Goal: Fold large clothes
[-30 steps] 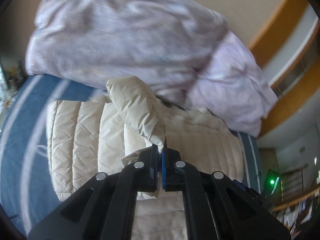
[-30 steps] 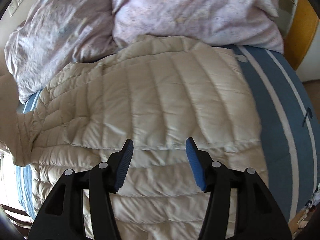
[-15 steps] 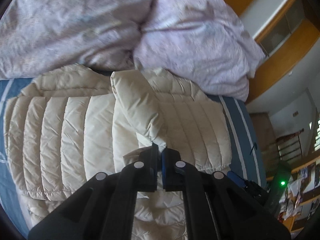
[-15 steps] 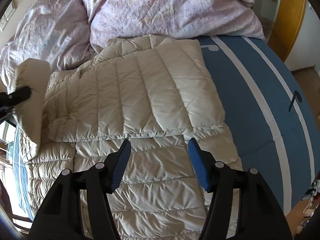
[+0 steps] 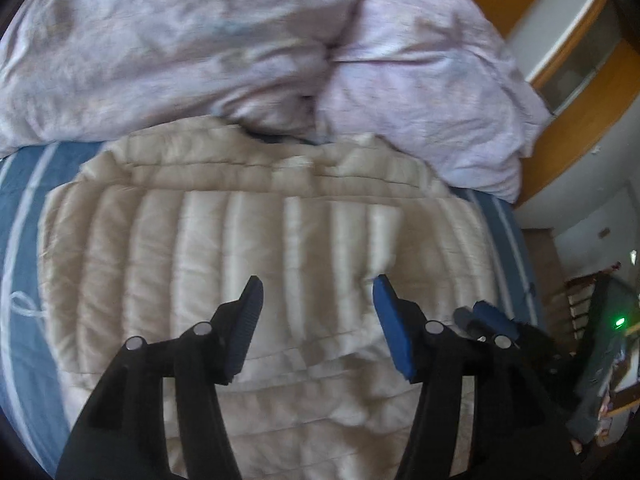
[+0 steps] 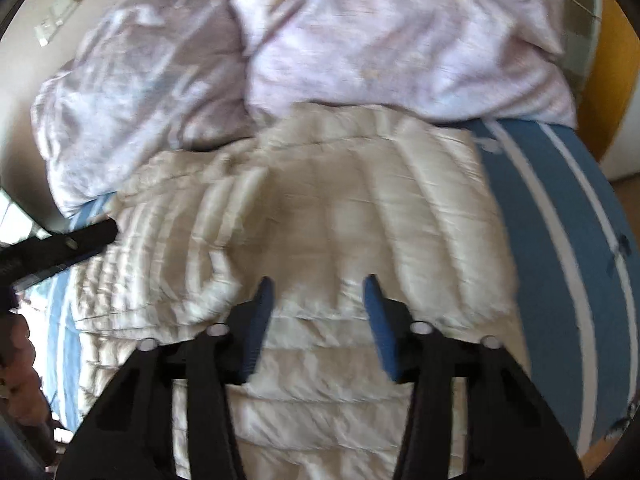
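Puffer jacket: cream, flat on striped bed, collar toward pillows. L gripper and R gripper: both spread wide, empty, hovering above. Long axis runs fwd from fingers; hem nearest both.

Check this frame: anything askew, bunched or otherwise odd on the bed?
Nothing stands out. The cream puffer jacket lies folded and fairly flat on the blue striped bedsheet, below the lilac duvet. Both the left gripper and the right gripper are open and empty.
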A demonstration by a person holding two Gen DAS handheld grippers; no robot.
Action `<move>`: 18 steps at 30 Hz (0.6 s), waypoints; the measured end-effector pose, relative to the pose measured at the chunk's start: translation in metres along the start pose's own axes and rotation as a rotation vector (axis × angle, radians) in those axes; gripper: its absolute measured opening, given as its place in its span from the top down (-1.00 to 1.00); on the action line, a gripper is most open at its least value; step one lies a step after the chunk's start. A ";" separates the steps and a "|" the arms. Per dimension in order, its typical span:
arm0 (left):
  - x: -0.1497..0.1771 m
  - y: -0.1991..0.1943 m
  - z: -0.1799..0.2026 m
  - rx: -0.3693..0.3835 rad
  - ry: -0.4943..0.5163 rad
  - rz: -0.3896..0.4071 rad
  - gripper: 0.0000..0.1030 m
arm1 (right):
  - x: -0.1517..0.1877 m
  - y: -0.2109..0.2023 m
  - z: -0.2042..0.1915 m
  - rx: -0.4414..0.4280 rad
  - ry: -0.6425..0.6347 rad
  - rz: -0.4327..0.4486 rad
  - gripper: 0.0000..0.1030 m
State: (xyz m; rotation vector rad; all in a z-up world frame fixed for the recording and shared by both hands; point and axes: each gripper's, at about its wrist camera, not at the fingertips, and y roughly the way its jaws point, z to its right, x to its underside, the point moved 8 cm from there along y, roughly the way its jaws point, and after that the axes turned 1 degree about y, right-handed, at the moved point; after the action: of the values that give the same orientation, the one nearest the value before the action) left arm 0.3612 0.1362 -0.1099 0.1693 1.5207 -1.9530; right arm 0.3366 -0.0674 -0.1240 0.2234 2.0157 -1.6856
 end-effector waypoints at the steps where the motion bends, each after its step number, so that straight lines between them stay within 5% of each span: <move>1: 0.002 -0.001 -0.010 -0.018 -0.010 0.000 -0.11 | -0.001 0.003 -0.005 -0.012 -0.009 -0.003 0.40; 6: 0.013 -0.004 -0.047 -0.081 -0.035 -0.005 -0.11 | -0.005 0.021 -0.045 -0.059 -0.066 -0.017 0.68; 18: 0.027 -0.008 -0.092 -0.141 -0.059 -0.024 -0.11 | 0.002 0.064 -0.055 0.017 -0.085 -0.099 0.70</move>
State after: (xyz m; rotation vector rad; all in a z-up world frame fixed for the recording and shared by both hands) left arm 0.3094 0.2091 -0.1453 0.0335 1.6213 -1.8449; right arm 0.3475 -0.0009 -0.1755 0.0582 1.9796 -1.7425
